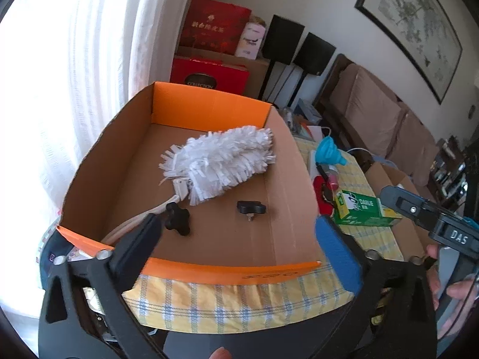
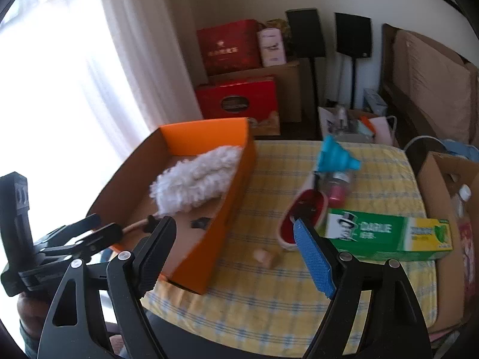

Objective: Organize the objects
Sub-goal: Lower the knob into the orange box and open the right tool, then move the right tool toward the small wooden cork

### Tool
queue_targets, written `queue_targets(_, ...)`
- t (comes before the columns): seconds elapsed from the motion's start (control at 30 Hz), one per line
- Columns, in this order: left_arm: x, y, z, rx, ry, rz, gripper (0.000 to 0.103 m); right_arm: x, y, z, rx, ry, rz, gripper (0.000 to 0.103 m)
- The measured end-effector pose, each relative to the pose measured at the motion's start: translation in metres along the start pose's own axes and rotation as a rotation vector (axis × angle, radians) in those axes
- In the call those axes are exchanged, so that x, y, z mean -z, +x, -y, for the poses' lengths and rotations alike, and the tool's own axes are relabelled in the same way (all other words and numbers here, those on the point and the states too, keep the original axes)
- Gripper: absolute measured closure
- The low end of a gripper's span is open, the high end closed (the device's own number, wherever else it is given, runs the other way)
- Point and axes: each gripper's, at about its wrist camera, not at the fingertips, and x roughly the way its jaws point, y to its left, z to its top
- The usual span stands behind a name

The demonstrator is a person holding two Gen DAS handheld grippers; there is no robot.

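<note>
An orange cardboard box (image 1: pixel 209 107) stands on the yellow checked tablecloth (image 1: pixel 239 299). Inside it lie a white fluffy duster (image 1: pixel 221 161) and two black knobs (image 1: pixel 178 218), the other (image 1: pixel 251 208) nearer the middle. My left gripper (image 1: pixel 236 248) hangs open over the box's near wall, nothing between its fingers. My right gripper (image 2: pixel 236 254) is open too, empty, above the cloth to the right of the box (image 2: pixel 230 209). Right of it lie a green carton (image 2: pixel 386 233), a red and white slipper-like item (image 2: pixel 302 209), a blue funnel (image 2: pixel 335 155) and a small pinkish piece (image 2: pixel 263 257).
A pink-capped bottle (image 2: pixel 338 188) lies under the funnel. Brown cardboard boxes (image 2: pixel 443 209) stand at the table's right. Red gift boxes (image 2: pixel 236 98) and two black speakers (image 2: pixel 305 33) line the back wall, a sofa (image 1: pixel 374 119) the right side. A curtain (image 1: pixel 74 89) hangs left.
</note>
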Motion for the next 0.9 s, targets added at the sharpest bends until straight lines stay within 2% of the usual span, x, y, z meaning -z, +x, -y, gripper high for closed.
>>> queue_targets(0.2, 0.003, -0.001, 0.01, 0.017, -0.006, 0.008, 0.0, 0.01, -0.003, 0.02, 0.03, 0.039, -0.013, 0.02)
queue_targets(0.33, 0.004, -0.001, 0.014, 0.021, -0.004, 0.011, 0.0, 0.018, 0.002, 0.027, 0.086, 0.042, -0.017, 0.02)
queue_targets(0.47, 0.005, -0.001, 0.018, 0.012, 0.011, 0.014, 0.0, 0.03, 0.019, 0.029, 0.136, 0.058, -0.032, 0.02)
queue_targets(0.9, 0.005, 0.001, 0.014, -0.004, -0.002, 0.028, 0.0, 0.054, 0.078, 0.019, 0.202, 0.079, -0.098, 0.02)
